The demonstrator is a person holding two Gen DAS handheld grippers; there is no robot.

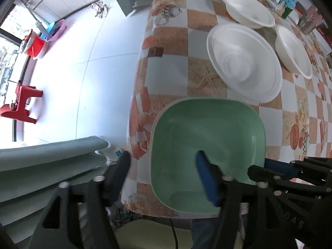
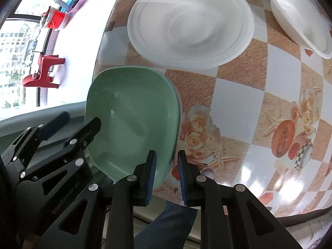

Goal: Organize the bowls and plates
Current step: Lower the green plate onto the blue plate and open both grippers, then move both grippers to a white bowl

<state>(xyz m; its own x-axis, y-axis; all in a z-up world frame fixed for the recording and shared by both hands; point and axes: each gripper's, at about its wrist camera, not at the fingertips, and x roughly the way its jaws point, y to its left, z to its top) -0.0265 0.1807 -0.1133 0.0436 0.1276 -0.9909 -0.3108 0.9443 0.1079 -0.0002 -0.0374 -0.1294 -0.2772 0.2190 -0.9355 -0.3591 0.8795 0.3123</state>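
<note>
The right gripper (image 2: 166,166) pinches the near rim of the green square plate (image 2: 132,120), which sits at the table's (image 2: 238,108) near corner. The left gripper (image 1: 164,170) stands wide astride the plate's left edge, gripping nothing. Best to hold level and draw the left clear before releasing. Stacked white bowls (image 2: 191,25) lie just beyond.

A green bowl (image 1: 207,141) with rounded square shape sits upright at the corner of the table, close to the edge, and under its rim a second edge is visible, so it seems to stand inside another similar dish. Behind it there is a wide white round bowl (image 1: 244,62) with rings in the bottom, also with a double rim. Two more white bowls, one farther back (image 1: 247,9) and one to the right (image 1: 293,50), stand separately.
</note>
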